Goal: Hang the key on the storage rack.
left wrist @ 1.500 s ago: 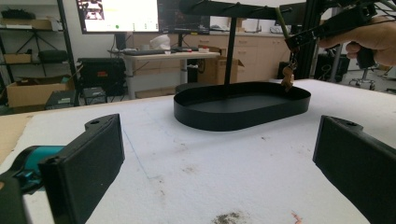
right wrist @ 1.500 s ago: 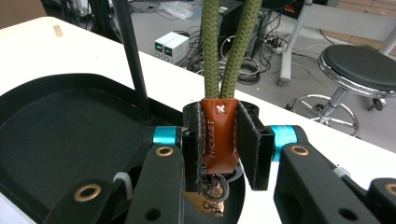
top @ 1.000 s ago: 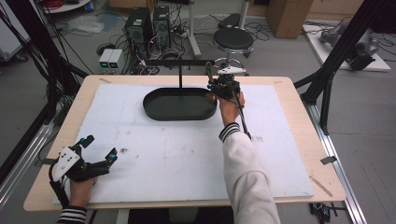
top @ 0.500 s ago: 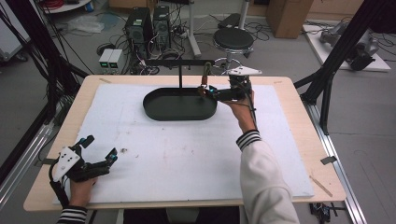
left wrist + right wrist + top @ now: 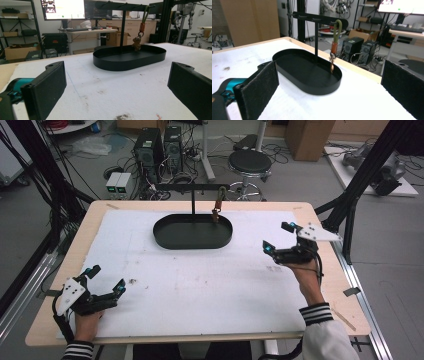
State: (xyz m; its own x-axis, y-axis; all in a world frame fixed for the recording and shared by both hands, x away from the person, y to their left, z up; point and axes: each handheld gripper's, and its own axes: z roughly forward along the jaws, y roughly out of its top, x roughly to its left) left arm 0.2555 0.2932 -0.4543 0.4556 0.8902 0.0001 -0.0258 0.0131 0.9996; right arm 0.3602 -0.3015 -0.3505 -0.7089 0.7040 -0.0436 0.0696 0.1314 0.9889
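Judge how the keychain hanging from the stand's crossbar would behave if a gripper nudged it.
The keychain hangs free from the crossbar by a soft-looking loop, so it would probably swing. Its small linked parts look floppy, likely light. The charm dangles above the tray, so it may tap it.

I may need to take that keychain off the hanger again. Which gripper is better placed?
Right. The right gripper sits open beside the black tray, on the side where the keychain hangs. The left gripper rests at the table's near edge.

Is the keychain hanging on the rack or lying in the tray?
Hanging. The keychain dangles from the rack's crossbar above the black tray.
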